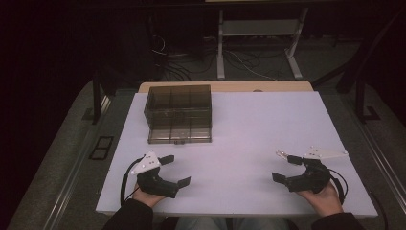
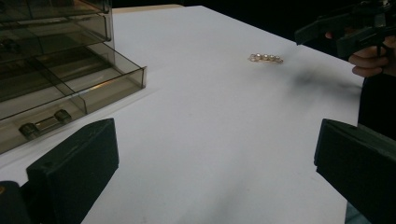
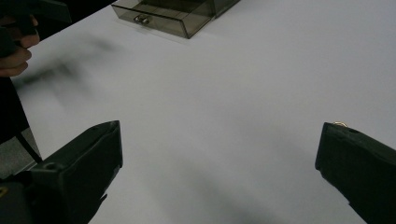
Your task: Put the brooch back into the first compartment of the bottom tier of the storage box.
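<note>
Smoked, see-through plastic forms the drawer box (image 1: 178,113), which is set on the white table (image 1: 249,139) well ahead of the left gripper (image 1: 174,170) and a little to its own right as seen from above. In the left gripper view the box (image 2: 56,74) is found beyond the tip of the left-hand finger (image 2: 74,168), its lowest drawer (image 2: 70,105) pulled partly out, with a small metal handle (image 2: 44,124) on its front. The fingers of the left gripper are held wide apart, with nothing but bare table between them. A short row of small beads (image 1: 283,155) is seen lying on the table just beyond the far finger of the right gripper (image 1: 287,168); from the left gripper view the same beads (image 2: 265,58) are seen well ahead, between the two fingers and nearer the right-hand one, close below the other gripper. The fingers of the right gripper (image 3: 219,172) are likewise spread to their widest, and nothing is gripped by them; in the right gripper view a small golden glint is seen at the tip of the right-hand finger (image 3: 359,163), though what it is cannot be told. Each gripper is held in a hand (image 1: 325,196) at the near edge of the table, both well apart from each other.
</note>
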`<state>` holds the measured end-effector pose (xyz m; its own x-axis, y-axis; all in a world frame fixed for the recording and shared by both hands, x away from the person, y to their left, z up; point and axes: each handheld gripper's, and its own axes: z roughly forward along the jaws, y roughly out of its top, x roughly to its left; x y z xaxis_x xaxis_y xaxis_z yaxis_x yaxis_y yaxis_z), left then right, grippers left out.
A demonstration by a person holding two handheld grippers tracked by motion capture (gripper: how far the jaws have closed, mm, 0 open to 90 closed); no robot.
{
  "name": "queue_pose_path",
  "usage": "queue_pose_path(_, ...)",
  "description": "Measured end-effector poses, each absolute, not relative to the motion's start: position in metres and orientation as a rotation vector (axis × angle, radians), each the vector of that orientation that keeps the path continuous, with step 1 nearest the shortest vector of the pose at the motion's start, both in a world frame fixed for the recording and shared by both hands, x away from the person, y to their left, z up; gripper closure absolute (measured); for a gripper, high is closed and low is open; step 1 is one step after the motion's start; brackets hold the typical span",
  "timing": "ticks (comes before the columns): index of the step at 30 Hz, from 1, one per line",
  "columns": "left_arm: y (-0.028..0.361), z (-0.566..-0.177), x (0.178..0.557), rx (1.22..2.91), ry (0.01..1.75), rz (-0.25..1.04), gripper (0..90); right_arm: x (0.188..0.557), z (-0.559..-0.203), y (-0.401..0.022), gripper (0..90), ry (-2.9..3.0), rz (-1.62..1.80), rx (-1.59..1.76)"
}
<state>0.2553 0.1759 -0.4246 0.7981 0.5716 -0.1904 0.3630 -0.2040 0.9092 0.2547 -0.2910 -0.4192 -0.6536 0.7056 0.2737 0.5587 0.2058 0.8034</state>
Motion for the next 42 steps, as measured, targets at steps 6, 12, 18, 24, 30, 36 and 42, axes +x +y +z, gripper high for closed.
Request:
queue_pose_path(6, 0.175, -0.425, 0.256, 1.822, 0.714, 0.206, 0.0, 0.254, -0.419, -0.29, 0.3, 2.328, 1.433, 1.229)
queue_pose_path(12, 0.175, -0.425, 0.256, 1.823, 0.714, 0.202, 0.0, 0.254, -0.419, -0.289, 0.3, 2.336, 1.427, 1.217)
queue_pose_path(18, 0.175, -0.426, 0.257, 1.824, 0.717, 0.202, 0.0, 0.254, -0.419, -0.288, 0.3, 2.355, 1.415, 1.212)
queue_pose_path(24, 0.175, -0.427, 0.257, 1.828, 0.728, 0.198, 0.0, 0.252, -0.416, -0.288, 0.3, 2.381, 1.386, 1.203)
queue_pose_path(30, 0.175, -0.428, 0.258, 1.829, 0.734, 0.191, 0.0, 0.251, -0.409, -0.291, 0.3, 2.396, 1.372, 1.189)
queue_pose_path(36, 0.176, -0.429, 0.259, 1.827, 0.735, 0.185, 0.0, 0.253, -0.405, -0.295, 0.3, 2.407, 1.351, 1.189)
queue_pose_path(42, 0.175, -0.429, 0.258, 1.823, 0.743, 0.18, 0.0, 0.256, -0.401, -0.303, 0.3, 2.405, 1.333, 1.196)
